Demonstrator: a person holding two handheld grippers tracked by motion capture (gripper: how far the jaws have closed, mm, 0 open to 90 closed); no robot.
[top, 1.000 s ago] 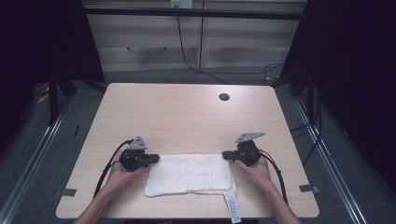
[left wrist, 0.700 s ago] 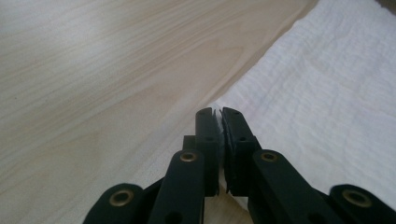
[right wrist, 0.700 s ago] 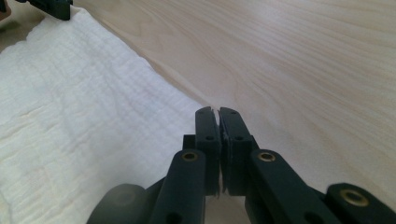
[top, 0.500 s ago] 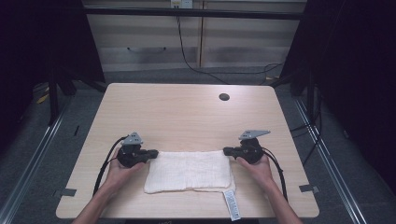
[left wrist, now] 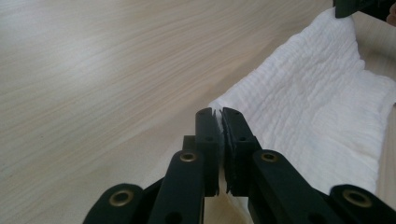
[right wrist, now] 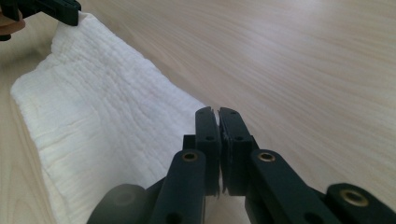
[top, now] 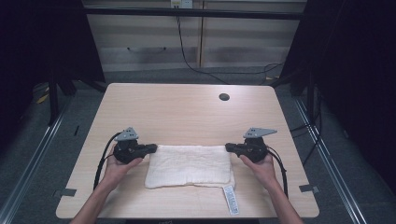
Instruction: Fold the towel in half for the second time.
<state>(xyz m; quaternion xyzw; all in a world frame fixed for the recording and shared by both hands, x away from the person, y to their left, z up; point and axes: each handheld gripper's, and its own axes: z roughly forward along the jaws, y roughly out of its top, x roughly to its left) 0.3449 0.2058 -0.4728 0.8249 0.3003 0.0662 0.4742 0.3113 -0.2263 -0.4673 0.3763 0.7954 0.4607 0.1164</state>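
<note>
A white folded towel [top: 189,165] lies on the wooden table [top: 187,116] near its front edge. A white label [top: 230,205] trails from its front right corner. My left gripper [top: 152,148] is shut on the towel's far left corner, and in the left gripper view a sliver of cloth [left wrist: 317,102] shows between the closed jaws [left wrist: 218,114]. My right gripper [top: 229,147] is shut on the far right corner. In the right gripper view its jaws [right wrist: 218,114] pinch the towel [right wrist: 102,112] at its edge. Each gripper view shows the other gripper [left wrist: 359,7] [right wrist: 46,9] holding the opposite corner.
A round cable hole [top: 224,97] sits at the table's far right. Bare wood stretches beyond the towel to the back edge. Pale cabinets [top: 187,42] with a hanging cable stand behind the table, and dark floor with rails runs along both sides.
The right gripper has risen slightly with its towel corner. The left gripper has hardly moved. Both stay shut on the towel.
</note>
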